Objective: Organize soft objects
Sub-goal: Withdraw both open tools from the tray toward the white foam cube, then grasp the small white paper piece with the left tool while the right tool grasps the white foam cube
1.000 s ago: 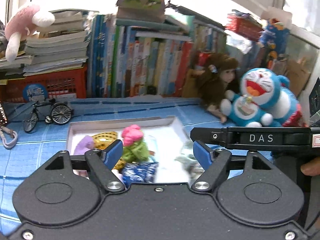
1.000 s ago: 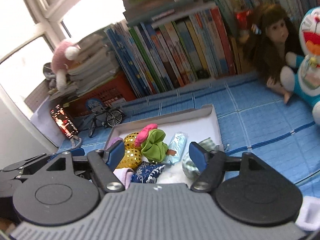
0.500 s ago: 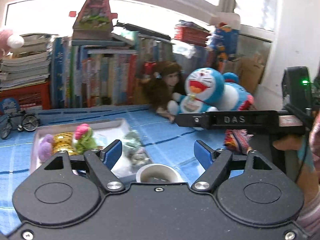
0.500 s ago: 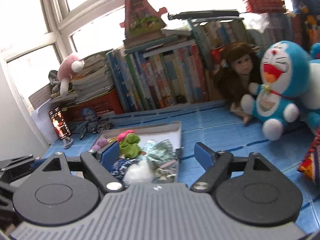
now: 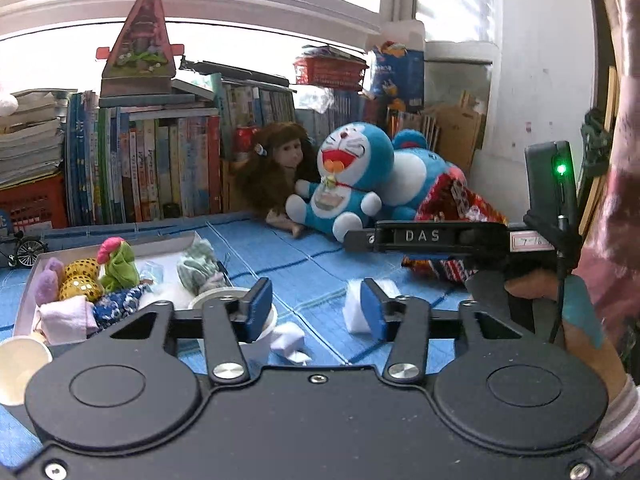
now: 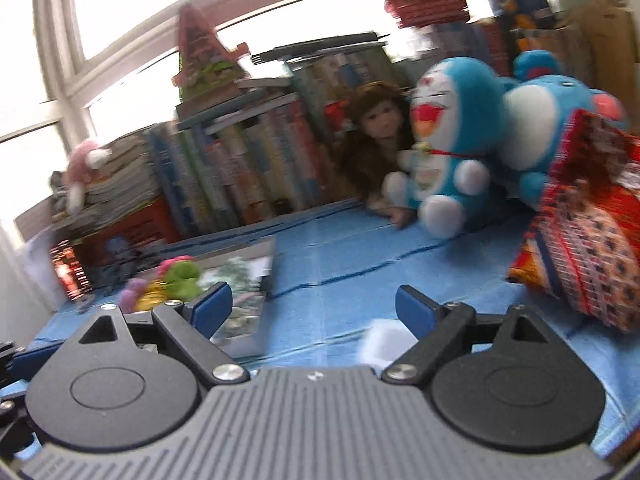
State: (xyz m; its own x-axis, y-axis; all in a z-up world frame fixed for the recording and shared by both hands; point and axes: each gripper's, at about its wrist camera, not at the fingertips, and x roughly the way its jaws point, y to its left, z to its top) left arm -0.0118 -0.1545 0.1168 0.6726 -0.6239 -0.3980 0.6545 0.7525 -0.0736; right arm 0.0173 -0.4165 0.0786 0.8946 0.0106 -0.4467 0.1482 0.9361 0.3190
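A shallow white box (image 5: 28, 292) at the left holds several small soft items: a purple one, a gold sequined one, a green and pink one (image 5: 118, 264), a blue patterned one, a pale pink one. It shows blurred in the right wrist view (image 6: 256, 264). My left gripper (image 5: 316, 312) is open and empty above the blue mat, with a white soft piece (image 5: 354, 312) by its right finger and another (image 5: 288, 342) lower between the fingers. My right gripper (image 6: 312, 306) is open and empty, with a white piece (image 6: 380, 344) below it.
A blue cat plush (image 5: 348, 184), a brown-haired doll (image 5: 276, 176) and a red patterned cloth bag (image 5: 456, 204) sit at the back right. Books (image 5: 152, 168) line the back. White paper cups (image 5: 16, 364) stand near the box. A toy bicycle (image 5: 24, 250) is at far left.
Both grippers swung right, away from the box, and lowered toward the mat. The white pieces have come into view by the fingers. The right wrist view is now motion-blurred.
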